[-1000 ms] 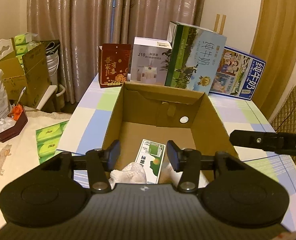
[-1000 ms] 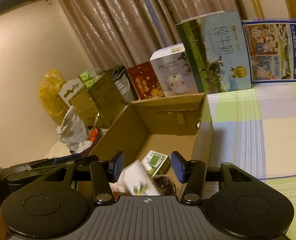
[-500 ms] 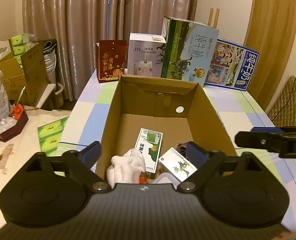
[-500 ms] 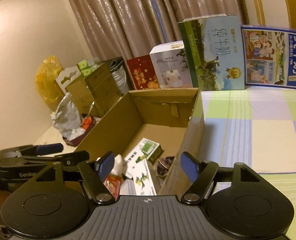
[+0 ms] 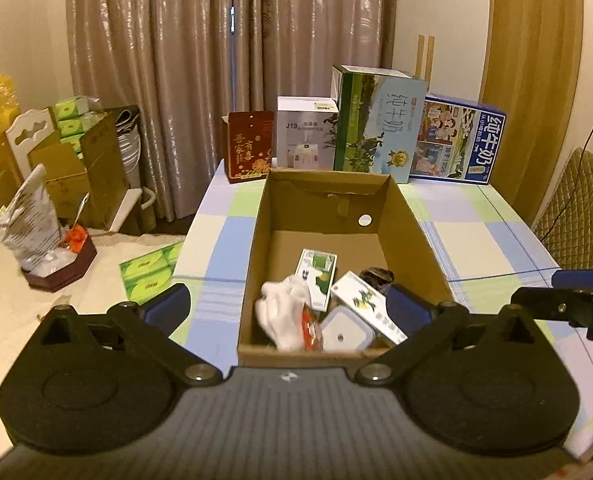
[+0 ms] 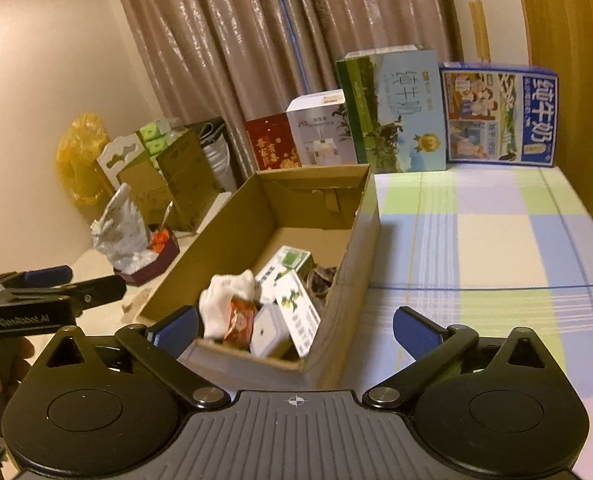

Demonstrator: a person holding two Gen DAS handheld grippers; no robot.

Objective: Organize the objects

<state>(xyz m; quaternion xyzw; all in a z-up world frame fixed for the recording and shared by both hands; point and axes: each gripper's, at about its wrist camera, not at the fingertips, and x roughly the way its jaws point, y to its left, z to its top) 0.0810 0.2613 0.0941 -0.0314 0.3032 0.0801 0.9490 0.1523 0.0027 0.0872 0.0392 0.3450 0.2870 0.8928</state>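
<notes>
Both tongs spread, empty: left tongs (image 5: pixel 287 307), right tongs (image 6: pixel 295 326) hover over near end of cardboard box (image 5: pixel 424 240) on desk (image 6: pixel 496 240). Small items piled inside — sorting likely finished.

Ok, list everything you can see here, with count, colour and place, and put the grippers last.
cardboard box: 1, brown, open, on the checked tablecloth.
white cloth: 1, white, in the box, near end.
green-and-white carton: 1, flat on the box floor.
white packet with green print: 1, tilted, in the box.
small white square container: 1, near end of the box.
red snack packet: 1, beside the cloth.
dark round item: 1, by the box's right wall; unclear what.
upright boxes: 4, red, white, green, blue, in a row by the curtain.
checked tablecloth: 1, green, blue, white.
left gripper: black, open, empty.
right gripper: black, open, empty.
</notes>
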